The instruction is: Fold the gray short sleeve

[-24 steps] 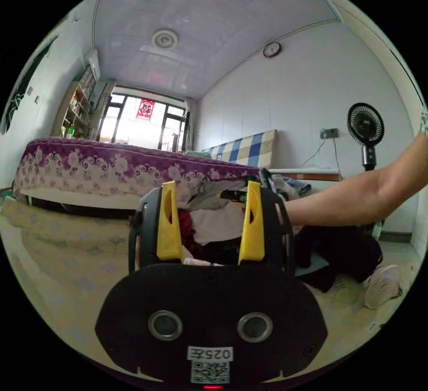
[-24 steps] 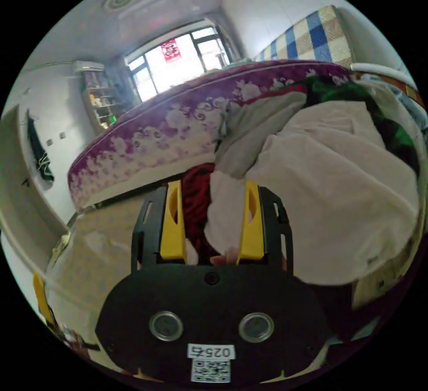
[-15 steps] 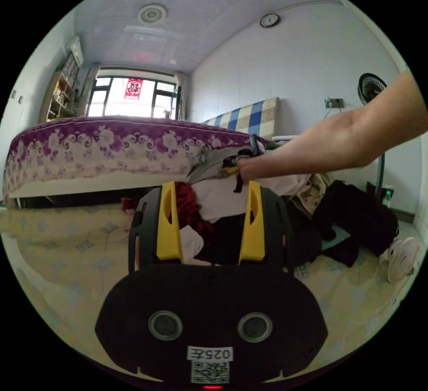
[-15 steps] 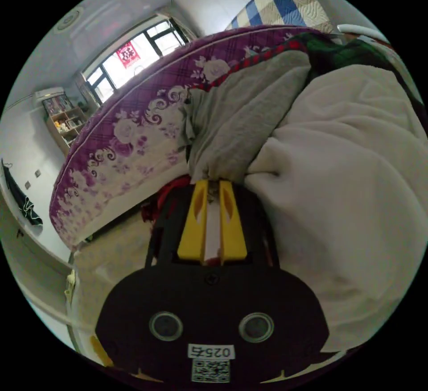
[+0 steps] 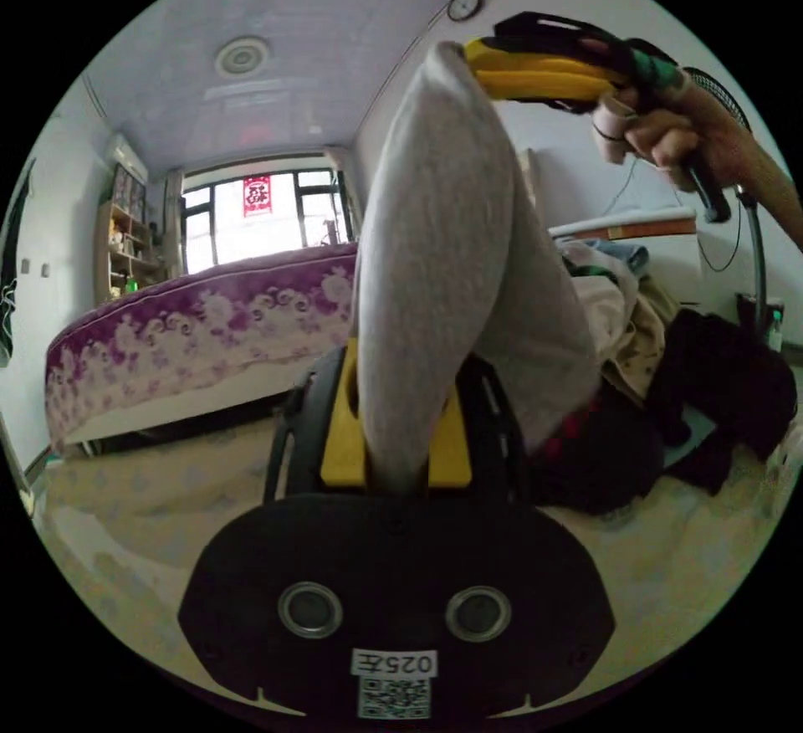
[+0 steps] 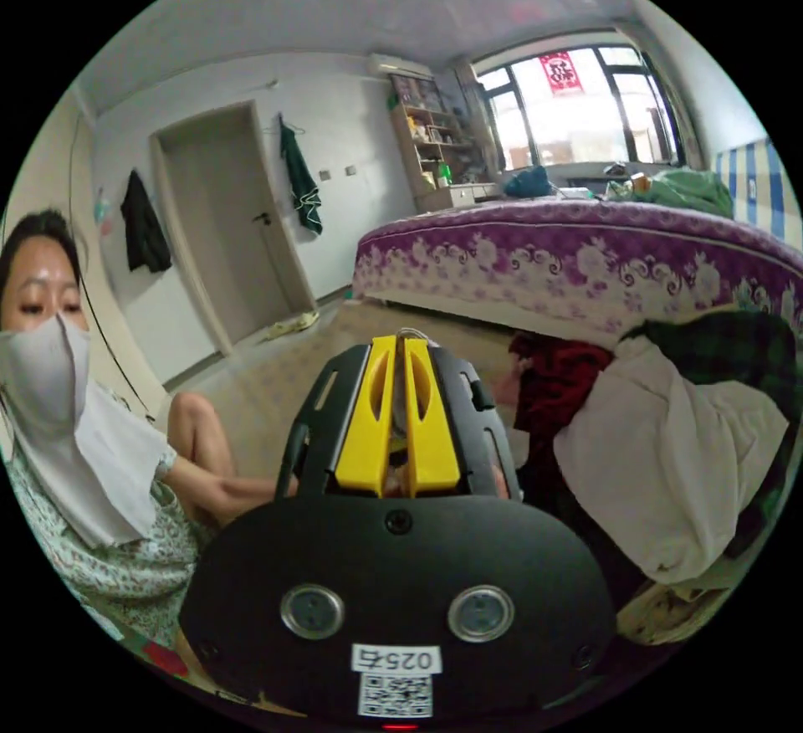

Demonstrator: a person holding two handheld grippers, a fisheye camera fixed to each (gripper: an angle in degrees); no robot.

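We see the bed [image 5: 192, 331] behind and a clothes pile [image 6: 669, 448] heaped on the floor [image 5: 669, 549] beside it. No baskets or bins that we can make out; the pile is loose. The gray short sleeve [image 5: 443, 264] is up in the air, stretched between both tools. Left hand-held gripper [image 5: 396, 448] is clamped on its lower end; right hand-held gripper [image 5: 477, 68] pinches the top end, jaws nearly together. We judge the task barely started: garment picked out, not spread, no fold made.
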